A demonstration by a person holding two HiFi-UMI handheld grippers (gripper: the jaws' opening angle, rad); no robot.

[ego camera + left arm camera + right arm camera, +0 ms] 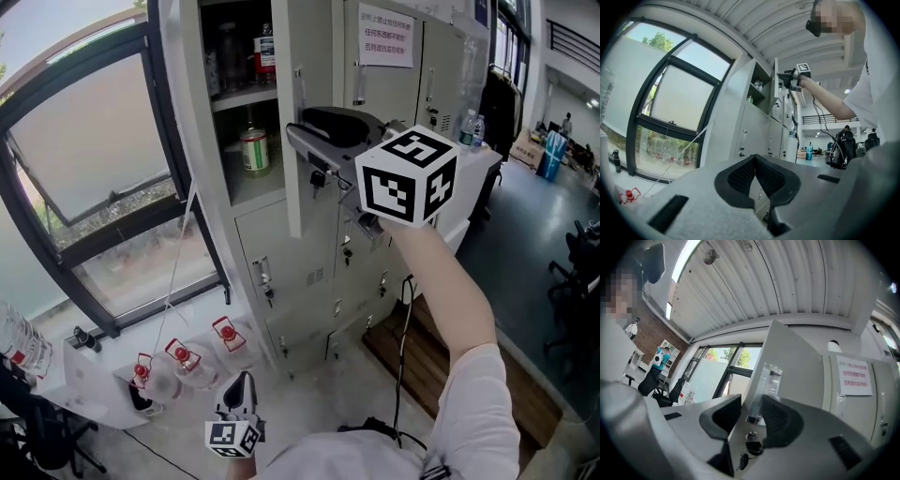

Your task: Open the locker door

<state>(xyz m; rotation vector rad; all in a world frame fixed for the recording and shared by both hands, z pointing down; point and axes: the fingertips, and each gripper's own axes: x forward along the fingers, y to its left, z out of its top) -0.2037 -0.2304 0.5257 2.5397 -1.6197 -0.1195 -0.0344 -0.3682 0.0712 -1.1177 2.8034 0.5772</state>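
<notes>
The grey locker door [292, 141] stands swung out from the cabinet, edge-on in the head view, with shelves bare behind it. My right gripper [300, 133] reaches out at chest height to that door's free edge. In the right gripper view the door [797, 362] runs between the jaws of the right gripper [750, 411], the pads press on it beside a clear handle [767, 380], and keys [749, 447] hang below. My left gripper [241, 380] hangs low near the floor. In its own view the left gripper [754, 159] has its pads together with nothing between them.
Bottles [253, 142] stand on the open locker's shelves. Lower locker doors [281, 267] with keys are closed. Water jugs with red caps [178, 361] sit on the floor by the window [94, 159]. A cable [401, 366] and a wooden platform [427, 361] lie at the right.
</notes>
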